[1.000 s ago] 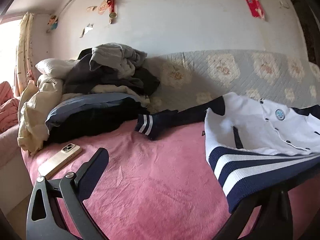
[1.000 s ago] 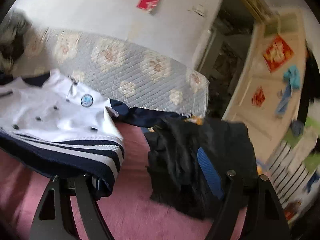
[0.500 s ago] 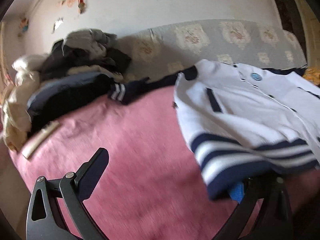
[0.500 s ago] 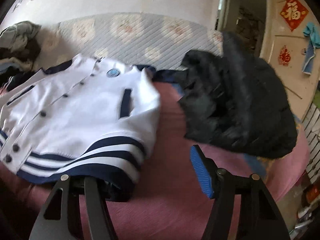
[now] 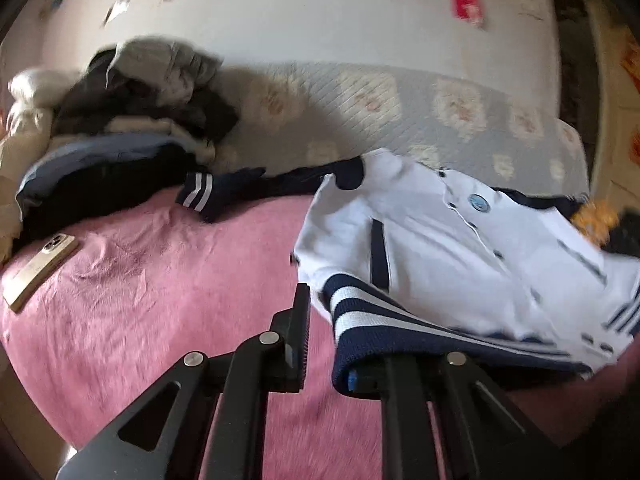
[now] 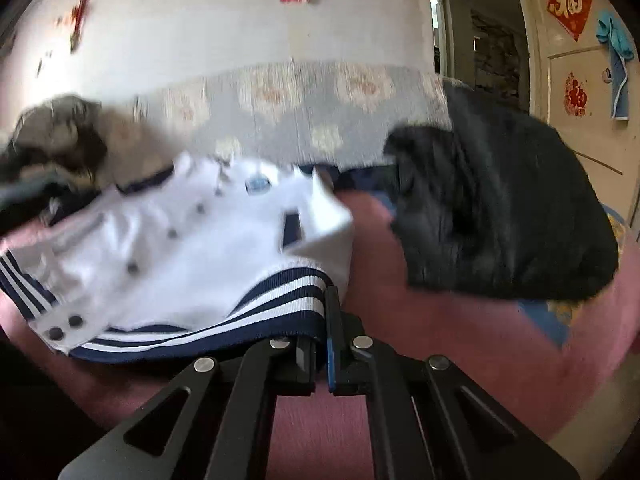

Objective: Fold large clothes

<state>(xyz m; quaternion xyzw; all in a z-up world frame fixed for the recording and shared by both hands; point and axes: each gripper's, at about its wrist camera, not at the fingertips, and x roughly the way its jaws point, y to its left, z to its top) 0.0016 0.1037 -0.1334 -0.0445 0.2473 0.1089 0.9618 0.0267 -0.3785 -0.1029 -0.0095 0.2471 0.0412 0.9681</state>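
Two grippers, one hem: your jacket (image 5: 460,248) lies flat on the pink bed (image 5: 140,300).
Right gripper (image 6: 320,320) has just closed, fingers pinching the striped hem's right corner at 12 o'clock; left gripper (image 5: 324,340) has been closing, a gap left, the hem's other corner at 2 o'clock.

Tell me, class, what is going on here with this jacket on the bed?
A person holds a gripper in each hand, working on a white button-up jacket with a navy striped hem, lying on a pink bedspread. The right gripper has just closed on one hem corner. The left gripper has been closing around the other corner, with the hem between its fingers.
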